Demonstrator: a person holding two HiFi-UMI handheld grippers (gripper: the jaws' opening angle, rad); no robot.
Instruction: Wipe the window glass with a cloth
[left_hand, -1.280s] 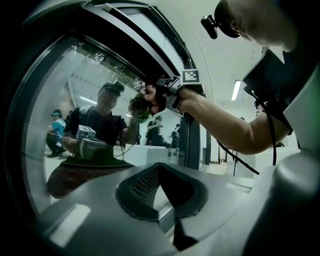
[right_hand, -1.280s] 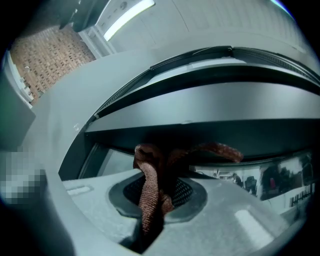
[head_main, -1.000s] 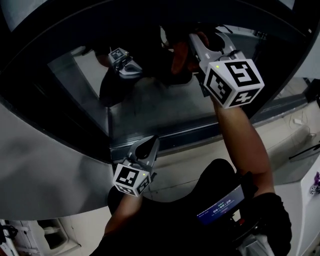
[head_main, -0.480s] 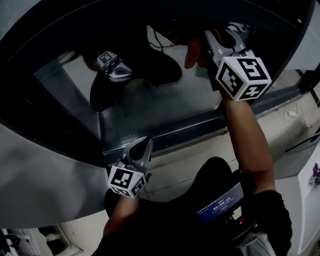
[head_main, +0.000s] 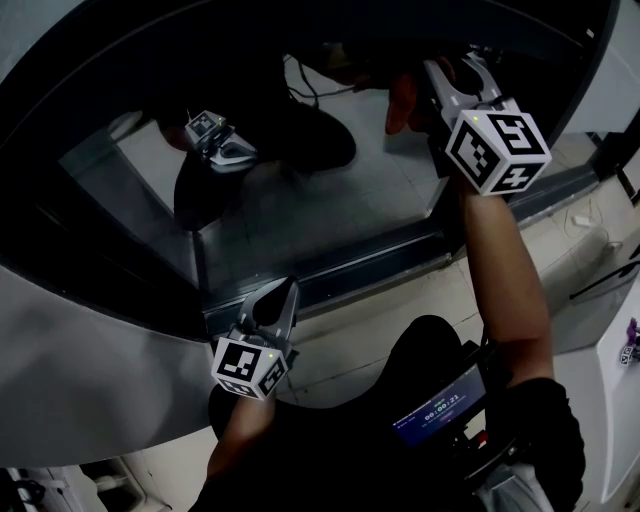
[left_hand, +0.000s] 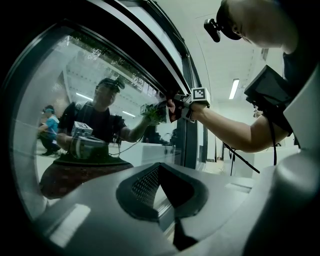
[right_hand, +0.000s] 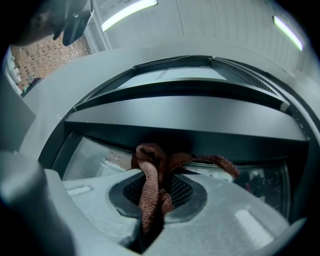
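The window glass (head_main: 320, 210) fills the upper head view and mirrors me and both grippers. My right gripper (head_main: 445, 75) is raised at the glass's upper right, shut on a reddish-brown cloth (head_main: 400, 105) that is pressed to the pane. In the right gripper view the cloth (right_hand: 150, 185) hangs bunched out of the shut jaws (right_hand: 155, 192), against the glass (right_hand: 100, 155). My left gripper (head_main: 278, 297) hangs low by the bottom rail, shut and holding nothing. Its own view shows the bare jaws (left_hand: 167, 200), the glass (left_hand: 75, 100) and the cloth (left_hand: 154, 113) far off.
A dark window frame (head_main: 330, 275) runs along the bottom of the pane and curves over the top (right_hand: 190, 107). Pale floor (head_main: 350, 340) lies below it. A small screen device (head_main: 440, 408) hangs at my waist. White furniture (head_main: 620, 360) stands at the right.
My right gripper has slid the cloth up and to the right along the glass. The left gripper has drifted slightly down and left, still shut.
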